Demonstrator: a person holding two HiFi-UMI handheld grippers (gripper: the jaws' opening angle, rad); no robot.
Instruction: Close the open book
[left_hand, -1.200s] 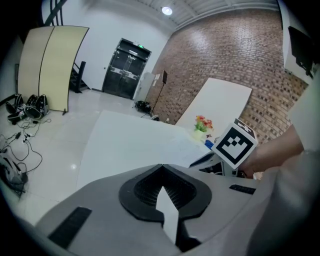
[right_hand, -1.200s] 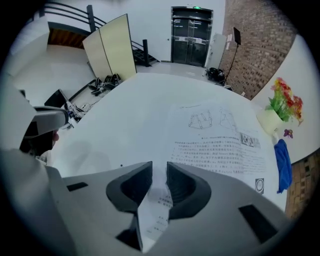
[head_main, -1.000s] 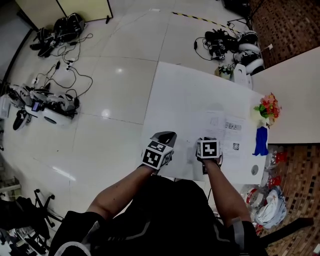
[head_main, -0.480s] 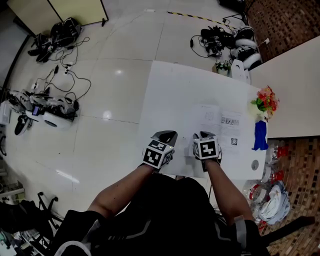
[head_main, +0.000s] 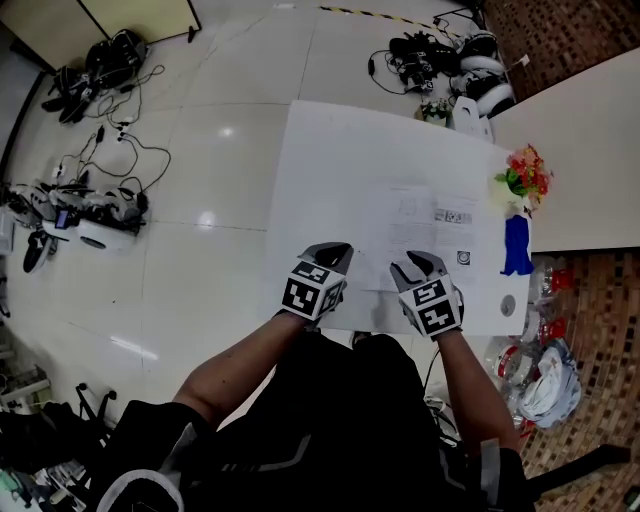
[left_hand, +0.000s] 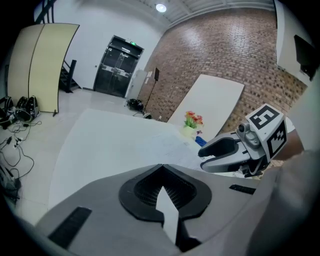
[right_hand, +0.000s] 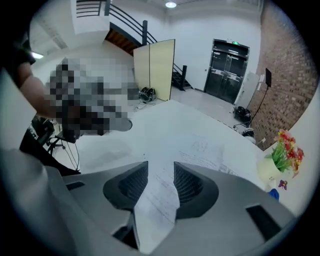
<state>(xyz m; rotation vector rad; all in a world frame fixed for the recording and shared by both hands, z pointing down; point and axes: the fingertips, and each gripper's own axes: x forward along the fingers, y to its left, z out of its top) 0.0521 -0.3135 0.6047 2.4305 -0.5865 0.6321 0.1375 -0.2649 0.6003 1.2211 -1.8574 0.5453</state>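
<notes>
Lying open on the table (head_main: 330, 160) near its front edge in the head view, the book (head_main: 425, 230) has the left gripper (head_main: 336, 252) and right gripper (head_main: 412, 264) at its near side; the left gripper view shows the jaws pinched on a thin white sheet (left_hand: 167, 215), and the right gripper view shows jaws that have just been opening, apart around a printed page (right_hand: 160, 195).

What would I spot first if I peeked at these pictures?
Probably the black-and-white cubes on the left gripper and right gripper at the white table's near edge. The right's jaws have just been opening, a printed page between them. Then the bright flowers at the table's right edge.
</notes>
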